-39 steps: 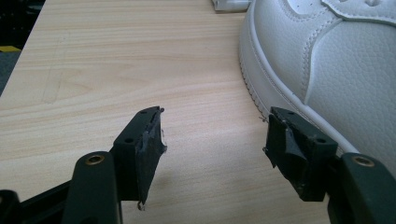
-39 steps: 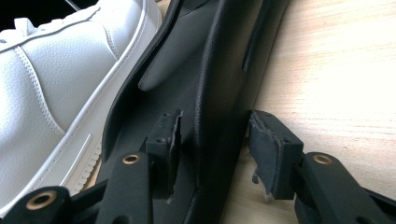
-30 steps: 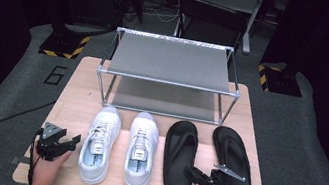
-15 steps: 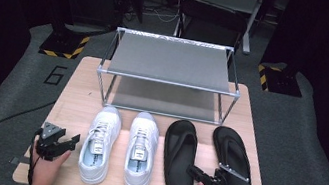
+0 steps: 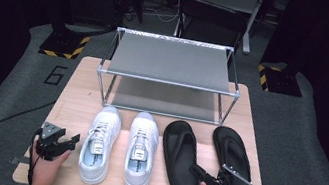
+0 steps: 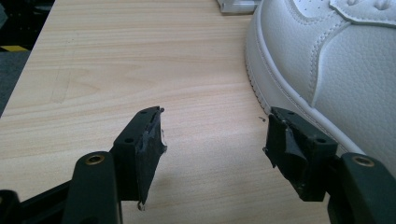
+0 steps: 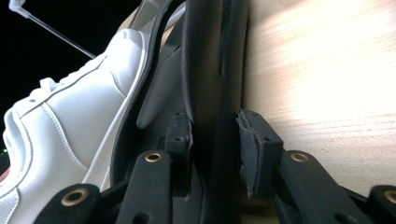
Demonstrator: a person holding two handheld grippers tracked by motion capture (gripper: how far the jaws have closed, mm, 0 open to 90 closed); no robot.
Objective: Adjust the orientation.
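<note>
Two white sneakers (image 5: pixel 99 142) (image 5: pixel 141 149) and two black sandals (image 5: pixel 181 156) (image 5: pixel 232 157) lie in a row on the wooden table (image 5: pixel 82 89), toes towards the rack. My right gripper (image 5: pixel 197 170) is at the heel end of the left sandal. In the right gripper view its jaws (image 7: pixel 212 135) have just been closing, and both pads now touch the sandal's right rim (image 7: pixel 205 70), one on each side. My left gripper (image 5: pixel 71 139) rests open left of the left sneaker (image 6: pixel 327 60), with bare table between its pads (image 6: pixel 212 140).
A two-tier metal shoe rack (image 5: pixel 171 65) stands at the back of the table, both shelves bare. The right sandal lies just right of my right hand. Dark floor, cables and equipment surround the table.
The right gripper's jaws have narrowed around the rim of the left sandal. Neither hand has shifted, and the shoes lie as before.
</note>
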